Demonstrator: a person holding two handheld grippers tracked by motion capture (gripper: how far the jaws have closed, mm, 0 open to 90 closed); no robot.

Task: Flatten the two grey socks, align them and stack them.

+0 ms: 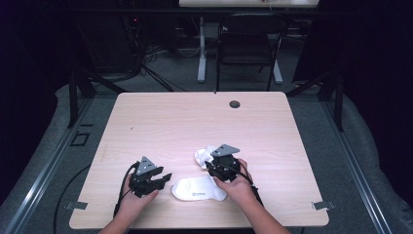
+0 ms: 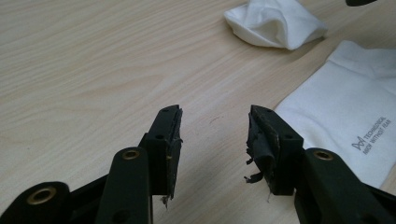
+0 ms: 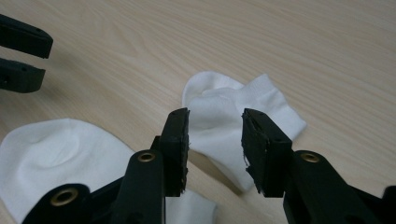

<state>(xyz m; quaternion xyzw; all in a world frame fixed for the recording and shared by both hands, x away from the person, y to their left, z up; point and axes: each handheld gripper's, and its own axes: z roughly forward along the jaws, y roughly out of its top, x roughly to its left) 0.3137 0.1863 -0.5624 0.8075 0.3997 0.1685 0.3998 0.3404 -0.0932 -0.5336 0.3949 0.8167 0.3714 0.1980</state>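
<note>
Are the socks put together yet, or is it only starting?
Only starting, it seems. Done: nothing visible; the flat sock and the crumpled sock lie apart on the table. In hand: nothing; the left tool is open beside the flat sock, and the right tool is open above the crumpled one. Left: grabbing and pairing, probably.

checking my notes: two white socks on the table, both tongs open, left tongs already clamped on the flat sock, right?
Not quite. The left tongs are open over bare table, holding nothing; the flat sock lies beside them, as the left gripper view shows. The rest stands: the crumpled sock too, right tongs open.
</note>
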